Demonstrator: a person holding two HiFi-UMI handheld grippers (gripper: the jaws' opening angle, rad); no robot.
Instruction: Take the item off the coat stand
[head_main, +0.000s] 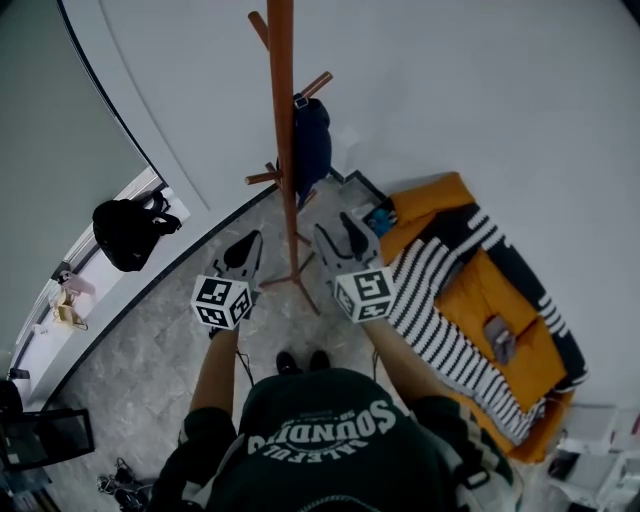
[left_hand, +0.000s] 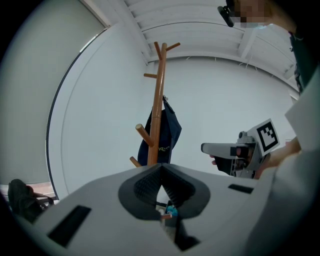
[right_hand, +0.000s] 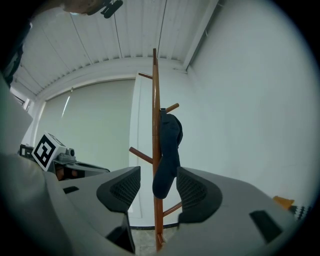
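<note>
A tall wooden coat stand (head_main: 285, 120) rises from the stone floor in front of me. A dark blue bag (head_main: 311, 143) hangs from one of its upper pegs, on the right side of the pole. My left gripper (head_main: 250, 242) is held out level to the left of the stand's foot, jaws shut and empty (left_hand: 161, 170). My right gripper (head_main: 340, 232) is to the right of the foot, open. In the right gripper view the bag (right_hand: 167, 150) and the pole (right_hand: 156, 125) appear between its spread jaws (right_hand: 159, 187) but farther off, untouched.
A black backpack (head_main: 128, 232) sits on the window ledge at left. A couch with an orange cover and a striped blanket (head_main: 455, 300) stands close on the right. A curved white wall runs behind the stand. My shoes (head_main: 300, 361) are just short of the stand's feet.
</note>
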